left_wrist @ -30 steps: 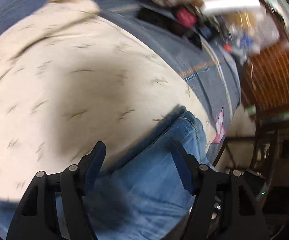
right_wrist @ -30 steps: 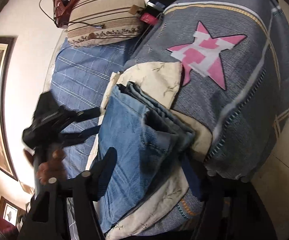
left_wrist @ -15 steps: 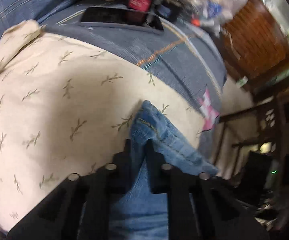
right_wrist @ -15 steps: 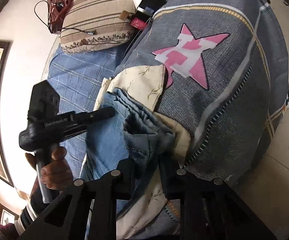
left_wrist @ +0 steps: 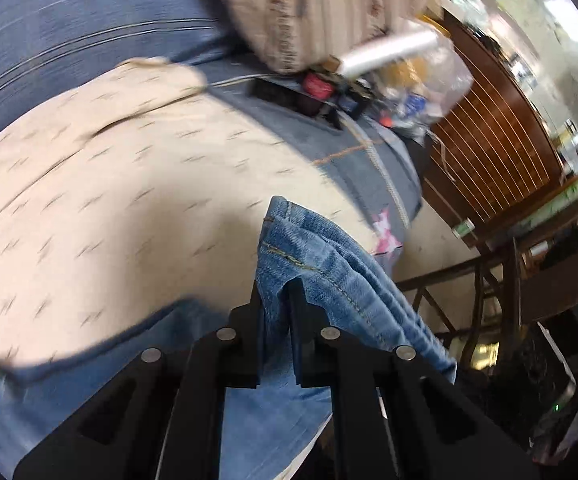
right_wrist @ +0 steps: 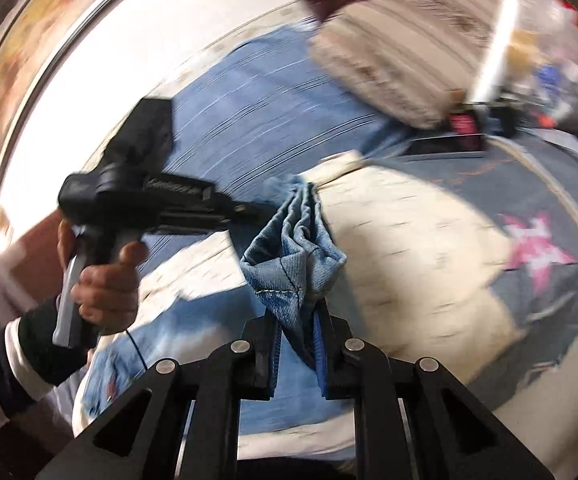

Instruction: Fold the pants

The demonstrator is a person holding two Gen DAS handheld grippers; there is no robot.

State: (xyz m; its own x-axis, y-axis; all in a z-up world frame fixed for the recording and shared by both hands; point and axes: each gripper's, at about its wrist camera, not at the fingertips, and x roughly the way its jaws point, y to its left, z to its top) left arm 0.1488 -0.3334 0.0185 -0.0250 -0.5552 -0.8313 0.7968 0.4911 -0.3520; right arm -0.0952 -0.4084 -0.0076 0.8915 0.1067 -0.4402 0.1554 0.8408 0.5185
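The pants are blue jeans [left_wrist: 321,264], lying on a cream leaf-print cloth [left_wrist: 101,208] on the bed. My left gripper [left_wrist: 275,292] is shut on the stacked hem end of the jeans and holds it lifted above the cloth. My right gripper [right_wrist: 297,320] is shut on the other corner of the same hem end [right_wrist: 297,248], also lifted. In the right wrist view the left gripper [right_wrist: 265,212] and the hand holding it show at the left, clamped on the far corner of the jeans. The rest of the jeans [right_wrist: 217,344] lies flat below.
A grey quilt with a pink star [right_wrist: 537,252] covers the bed's near side. A striped pillow [right_wrist: 401,64] lies on the blue sheet [right_wrist: 257,120] at the head. A phone, a red item and plastic bags [left_wrist: 409,76] clutter the bed's end. A wooden cabinet [left_wrist: 489,148] stands beyond.
Both grippers went from open over the jeans' end to shut on it, then lifted it off the cloth. Both views have swung and are motion-blurred.
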